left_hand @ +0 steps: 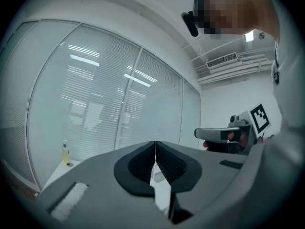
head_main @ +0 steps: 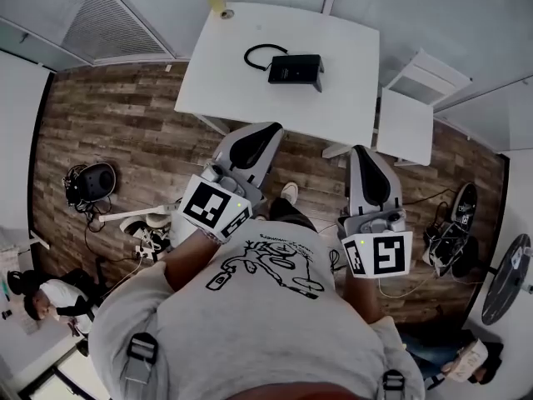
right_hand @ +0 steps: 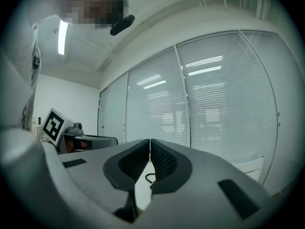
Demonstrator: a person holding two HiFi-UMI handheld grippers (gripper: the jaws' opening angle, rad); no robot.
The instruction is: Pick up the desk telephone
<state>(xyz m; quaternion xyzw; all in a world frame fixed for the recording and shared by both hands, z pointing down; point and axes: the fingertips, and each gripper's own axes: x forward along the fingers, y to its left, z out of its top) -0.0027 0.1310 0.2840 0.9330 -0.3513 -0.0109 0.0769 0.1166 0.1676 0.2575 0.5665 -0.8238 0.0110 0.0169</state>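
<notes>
The desk telephone (head_main: 296, 71) lies flat on the bench (head_main: 241, 98), past its middle toward the far edge. Its long axis runs along that edge, and its cord (head_main: 260, 51) loops off the left end. Both tools hang short of the near edge, jaws pressed together on nothing. The phone sits ahead between them, and the left tool (head_main: 268, 130) looks nearer than the right tool (head_main: 364, 151).

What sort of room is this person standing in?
Most likely an office or small meeting room: a black desk telephone sits on a white rectangular table, tall glass partitions with horizontal blinds line the room, and the floor is brown wood planking.
</notes>
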